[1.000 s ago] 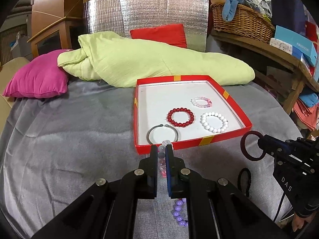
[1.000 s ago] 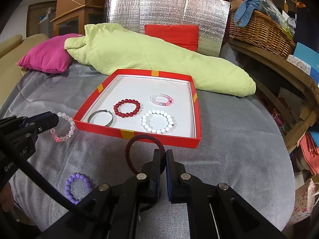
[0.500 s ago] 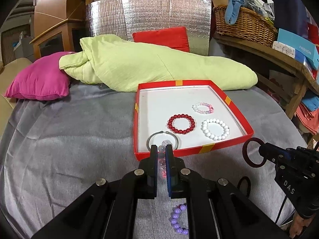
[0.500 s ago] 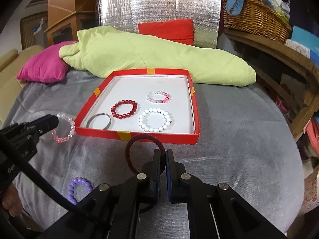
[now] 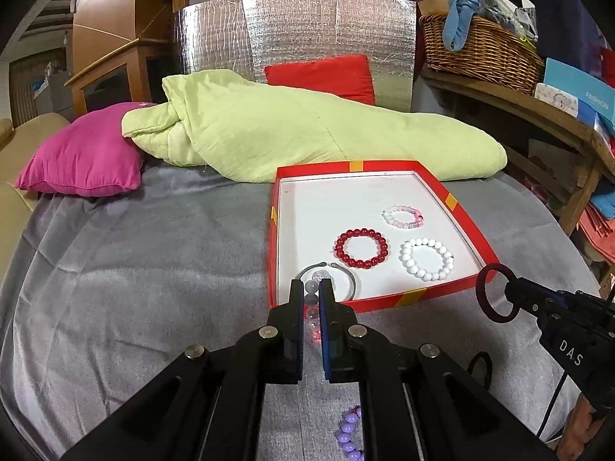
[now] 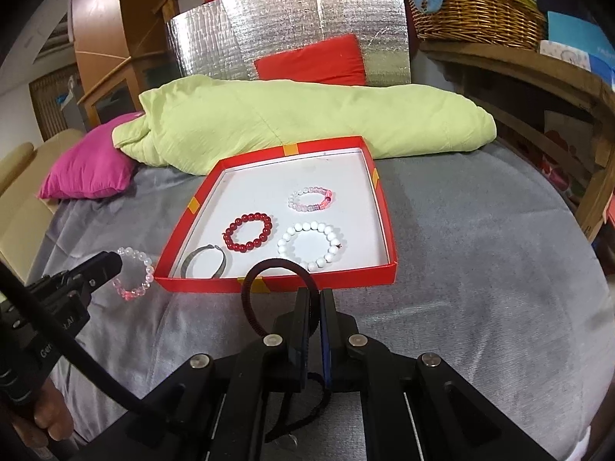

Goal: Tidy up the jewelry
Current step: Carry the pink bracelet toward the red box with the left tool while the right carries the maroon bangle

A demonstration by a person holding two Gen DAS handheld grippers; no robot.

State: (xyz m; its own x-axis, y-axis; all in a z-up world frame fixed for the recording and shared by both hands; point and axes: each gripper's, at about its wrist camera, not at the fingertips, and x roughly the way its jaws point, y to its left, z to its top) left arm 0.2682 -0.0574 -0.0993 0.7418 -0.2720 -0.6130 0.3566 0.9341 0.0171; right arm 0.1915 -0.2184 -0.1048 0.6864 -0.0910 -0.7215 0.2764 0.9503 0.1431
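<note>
A red tray [image 5: 388, 300] [image 6: 292, 281] with a white floor lies on the grey bed. In it are a red bead bracelet [image 5: 361, 248] [image 6: 249, 232], a white bead bracelet [image 5: 427, 258] [image 6: 309, 246], a pink-and-white bracelet [image 5: 403, 216] [image 6: 310, 199] and a grey metal bangle [image 5: 348, 278] [image 6: 204, 260]. My left gripper [image 5: 310, 288] [image 6: 111, 265] is shut on a clear-and-pink bead bracelet [image 6: 134, 274] [image 5: 313, 309] just before the tray's near left corner. My right gripper [image 6: 314, 297] [image 5: 509, 294] is shut on a dark red ring [image 6: 269, 288] [image 5: 496, 297] at the tray's near edge.
A purple bead bracelet [image 5: 349, 436] and a black loop [image 5: 480, 368] lie on the bed near me. A green quilt [image 5: 307, 134], a pink pillow [image 5: 84, 153] and a red cushion [image 5: 323, 77] lie behind the tray. A wooden shelf with a wicker basket [image 5: 480, 46] stands at right.
Both grippers have moved forward toward the tray with their bracelets held. The tray looks closer in both views.
</note>
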